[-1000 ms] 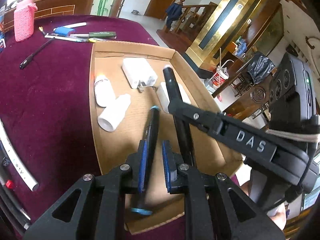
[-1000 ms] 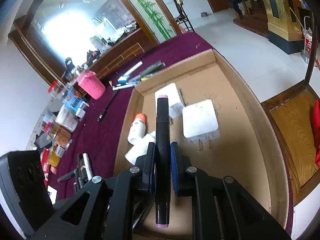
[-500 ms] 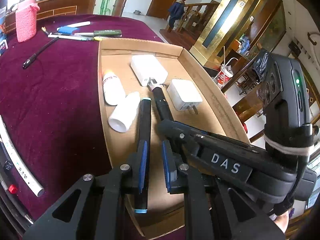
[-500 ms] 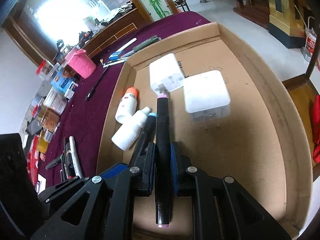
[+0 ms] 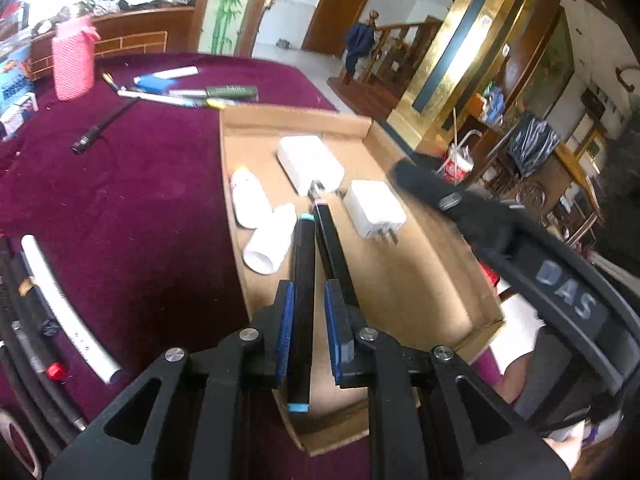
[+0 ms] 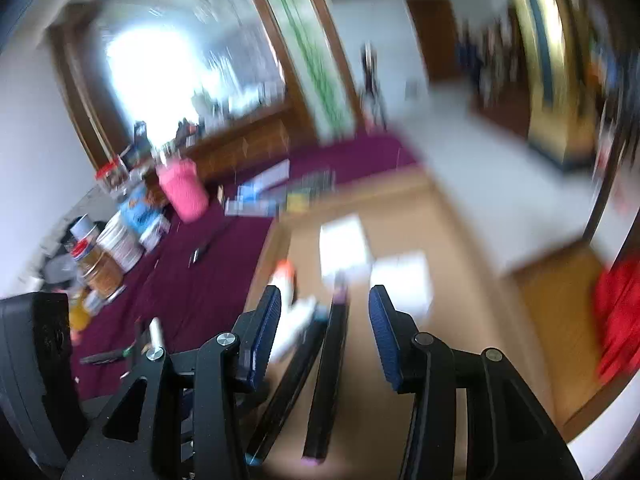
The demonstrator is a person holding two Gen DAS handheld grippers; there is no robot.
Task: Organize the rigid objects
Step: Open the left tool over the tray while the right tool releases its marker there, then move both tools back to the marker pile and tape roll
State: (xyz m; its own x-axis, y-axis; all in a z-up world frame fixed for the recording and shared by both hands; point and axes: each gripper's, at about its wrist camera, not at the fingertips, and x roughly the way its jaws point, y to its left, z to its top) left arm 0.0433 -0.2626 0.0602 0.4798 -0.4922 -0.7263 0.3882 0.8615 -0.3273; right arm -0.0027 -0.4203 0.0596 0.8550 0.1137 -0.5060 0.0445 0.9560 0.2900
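A shallow cardboard tray (image 5: pixel 432 240) lies on the maroon tablecloth. My left gripper (image 5: pixel 309 312) holds a black marker with blue caps (image 5: pixel 302 280) between its pads, low over the tray. A second black marker with pink caps (image 5: pixel 332 248) lies in the tray beside it. My right gripper (image 6: pixel 325 332) is open, and the pink-capped marker (image 6: pixel 330 372) lies free between its spread fingers; this view is blurred. The right gripper's body (image 5: pixel 520 264) shows at the right of the left wrist view.
The tray also holds two white chargers (image 5: pixel 310 164) (image 5: pixel 374 208) and two white bottles (image 5: pixel 248 198) (image 5: pixel 268 244). On the cloth lie pens (image 5: pixel 188 96), a black pen (image 5: pixel 102 126), a pink pouch (image 5: pixel 74 62) and a white tube (image 5: pixel 68 308). Jars (image 6: pixel 108 256) stand far left.
My right gripper has opened, let the pink-capped marker go into the tray and pulled back. My left gripper has lowered the blue-capped marker beside it.
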